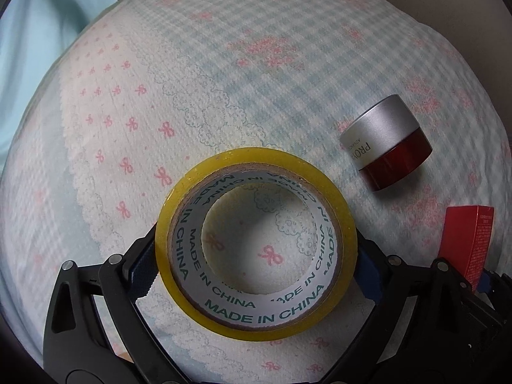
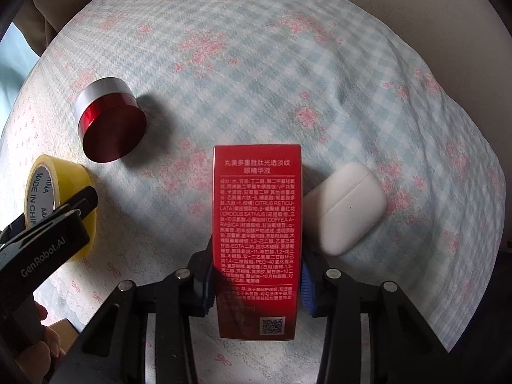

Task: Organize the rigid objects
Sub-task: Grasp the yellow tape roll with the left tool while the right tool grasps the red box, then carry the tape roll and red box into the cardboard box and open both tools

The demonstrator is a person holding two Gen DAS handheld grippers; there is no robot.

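Note:
A yellow roll of clear tape (image 1: 256, 160) lies flat on the checked bed cover (image 1: 256, 48). My left gripper (image 1: 256, 272) straddles the roll, and its blue pads (image 1: 145, 272) touch the rim on both sides. The right wrist view shows the same roll (image 2: 68, 172) at far left, with one finger (image 2: 83, 200) of the left gripper against it. My right gripper (image 2: 257, 284) is shut on a tall red carton (image 2: 257, 224) printed with white text. The carton is upright and its blue pads press both narrow sides. Its edge (image 1: 467, 240) also shows at the right of the left wrist view.
A red jar with a silver lid (image 2: 110, 121) lies on its side left of the carton and also appears as the jar (image 1: 387, 147) right of the tape. A white earbud case (image 2: 344, 208) rests just right of the carton. A hand (image 2: 44, 336) holds the left gripper's handle.

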